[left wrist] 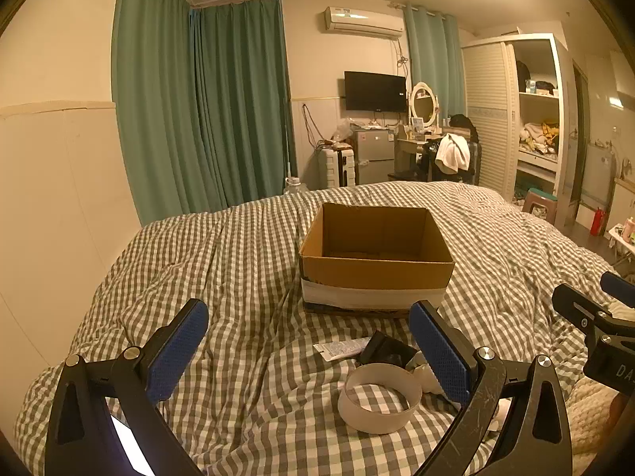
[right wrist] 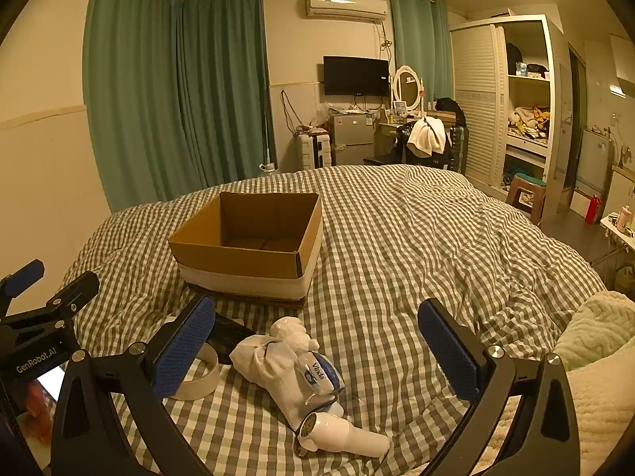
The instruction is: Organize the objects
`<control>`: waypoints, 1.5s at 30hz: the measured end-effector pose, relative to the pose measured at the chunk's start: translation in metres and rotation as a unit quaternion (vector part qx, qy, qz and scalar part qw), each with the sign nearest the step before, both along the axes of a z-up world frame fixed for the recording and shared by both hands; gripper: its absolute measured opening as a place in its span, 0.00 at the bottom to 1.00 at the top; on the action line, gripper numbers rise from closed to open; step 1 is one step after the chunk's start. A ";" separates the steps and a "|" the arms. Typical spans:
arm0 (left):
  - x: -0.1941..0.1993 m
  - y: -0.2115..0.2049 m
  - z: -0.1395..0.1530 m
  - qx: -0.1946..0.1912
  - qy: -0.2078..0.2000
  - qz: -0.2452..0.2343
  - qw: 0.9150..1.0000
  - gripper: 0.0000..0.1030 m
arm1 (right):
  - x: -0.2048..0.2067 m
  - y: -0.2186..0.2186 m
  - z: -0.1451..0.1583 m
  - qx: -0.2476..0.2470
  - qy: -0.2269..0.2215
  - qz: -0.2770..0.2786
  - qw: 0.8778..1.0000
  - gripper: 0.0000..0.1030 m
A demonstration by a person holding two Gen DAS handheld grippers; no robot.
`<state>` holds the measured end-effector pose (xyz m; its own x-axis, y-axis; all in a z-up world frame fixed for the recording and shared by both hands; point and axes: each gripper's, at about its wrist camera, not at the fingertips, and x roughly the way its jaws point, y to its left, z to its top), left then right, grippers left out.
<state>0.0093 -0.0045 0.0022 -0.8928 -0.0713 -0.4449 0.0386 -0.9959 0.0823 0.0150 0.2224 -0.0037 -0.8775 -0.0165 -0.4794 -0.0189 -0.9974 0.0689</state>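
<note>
start with the nearest piece: lower the right gripper (right wrist: 317,357) squarely over the white sock bundle (right wrist: 274,365), close on its middle, then carry it to the cardboard box (right wrist: 246,238) just beyond on the bed (right wrist: 416,246). both grippers hover low over the quilt, jaws spread wide and empty; the left gripper (left wrist: 313,353) faces the tape ring (left wrist: 379,396) beside the black item (left wrist: 387,351)

The right gripper (right wrist: 317,353) stood open at lower frame above a checked duvet (right wrist: 416,246). Between its fingers lay a white sock (right wrist: 266,365), a tissue pack (right wrist: 321,375) and a white hairdryer (right wrist: 341,434). An open cardboard box (right wrist: 246,254) sat centre-left.
</note>
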 end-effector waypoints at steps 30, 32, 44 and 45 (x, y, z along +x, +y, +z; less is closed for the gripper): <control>0.001 -0.001 0.001 -0.001 -0.003 0.000 1.000 1.00 | 0.001 0.000 0.002 0.000 0.001 0.002 1.000 1.00; 0.001 -0.001 0.001 -0.001 -0.004 -0.001 1.000 1.00 | 0.002 0.000 0.002 0.000 0.001 0.002 1.000 1.00; 0.001 0.000 0.002 -0.001 -0.004 -0.001 1.000 1.00 | 0.001 0.000 0.002 0.000 -0.001 0.003 1.000 1.00; 0.001 0.000 0.002 -0.001 -0.004 -0.001 1.000 1.00 | 0.001 0.000 0.002 0.000 -0.001 0.003 1.000 1.00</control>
<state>0.0098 -0.0042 0.0039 -0.8889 -0.0712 -0.4526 0.0364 -0.9957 0.0851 0.0157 0.2227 -0.0017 -0.8762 -0.0221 -0.4815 -0.0130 -0.9975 0.0695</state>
